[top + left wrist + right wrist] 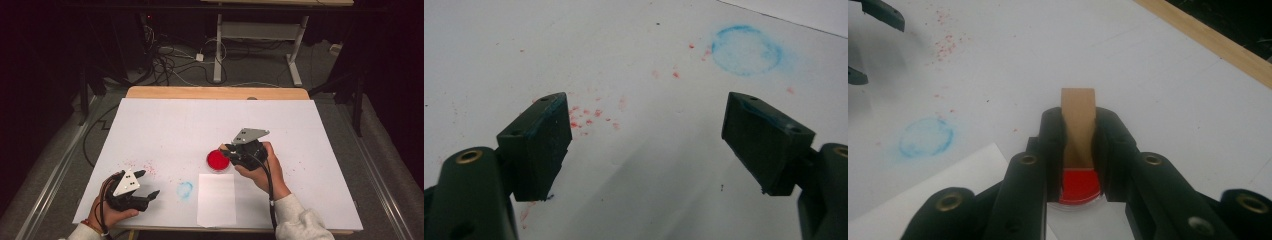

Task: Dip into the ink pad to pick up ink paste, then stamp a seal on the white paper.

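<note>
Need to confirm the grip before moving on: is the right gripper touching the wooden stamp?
Touching. The right gripper view shows the right gripper shut on the wooden stamp, both pads pressed against its sides.

Left gripper hovering over white sheet, jaws standing wide apart, nothing between; red specks and blue ring lying beyond.
</note>
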`<state>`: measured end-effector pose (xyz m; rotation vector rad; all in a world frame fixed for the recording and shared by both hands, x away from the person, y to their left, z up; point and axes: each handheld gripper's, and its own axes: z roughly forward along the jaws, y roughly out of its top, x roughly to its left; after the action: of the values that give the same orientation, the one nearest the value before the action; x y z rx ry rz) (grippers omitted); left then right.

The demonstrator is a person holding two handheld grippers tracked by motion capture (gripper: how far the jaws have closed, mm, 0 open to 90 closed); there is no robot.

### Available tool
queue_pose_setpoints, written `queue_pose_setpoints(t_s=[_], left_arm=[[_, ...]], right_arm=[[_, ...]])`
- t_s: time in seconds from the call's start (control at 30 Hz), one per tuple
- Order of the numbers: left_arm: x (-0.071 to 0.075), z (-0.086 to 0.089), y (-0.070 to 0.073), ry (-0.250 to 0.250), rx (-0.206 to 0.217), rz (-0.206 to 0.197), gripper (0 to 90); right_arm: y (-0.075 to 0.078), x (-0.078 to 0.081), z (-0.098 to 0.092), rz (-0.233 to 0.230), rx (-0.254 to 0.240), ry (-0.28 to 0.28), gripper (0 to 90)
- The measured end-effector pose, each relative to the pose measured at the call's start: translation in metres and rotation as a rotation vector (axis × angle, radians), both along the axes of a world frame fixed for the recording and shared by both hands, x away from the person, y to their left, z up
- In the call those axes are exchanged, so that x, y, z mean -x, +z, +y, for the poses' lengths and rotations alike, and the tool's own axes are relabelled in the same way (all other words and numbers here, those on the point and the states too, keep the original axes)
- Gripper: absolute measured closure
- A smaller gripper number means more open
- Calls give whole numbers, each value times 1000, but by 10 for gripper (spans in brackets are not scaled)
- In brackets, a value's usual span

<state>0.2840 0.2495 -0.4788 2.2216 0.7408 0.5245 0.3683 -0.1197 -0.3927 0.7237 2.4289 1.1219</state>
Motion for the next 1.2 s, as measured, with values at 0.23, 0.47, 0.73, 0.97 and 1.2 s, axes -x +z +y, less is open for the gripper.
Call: queue_pose_setpoints(t_s=[0.23,0.47,0.73,0.97,1.2], left_arm=[[1,1,0,5,3,1,193],[1,-1,1,-2,-13,-7,193],[4,-2,2,-11,-22,-13,193],[4,-1,2,-6,-21,-11,193],[4,-2,2,-9,-26,-10,193]], right_arm=[[15,10,-3,-25,-22,14,759],[21,19,-4,-37,-26,43,759],[27,32,-3,-52,-23,65,759],[30,41,-1,-57,-19,98,758],[31,46,-4,-61,-18,107,758]])
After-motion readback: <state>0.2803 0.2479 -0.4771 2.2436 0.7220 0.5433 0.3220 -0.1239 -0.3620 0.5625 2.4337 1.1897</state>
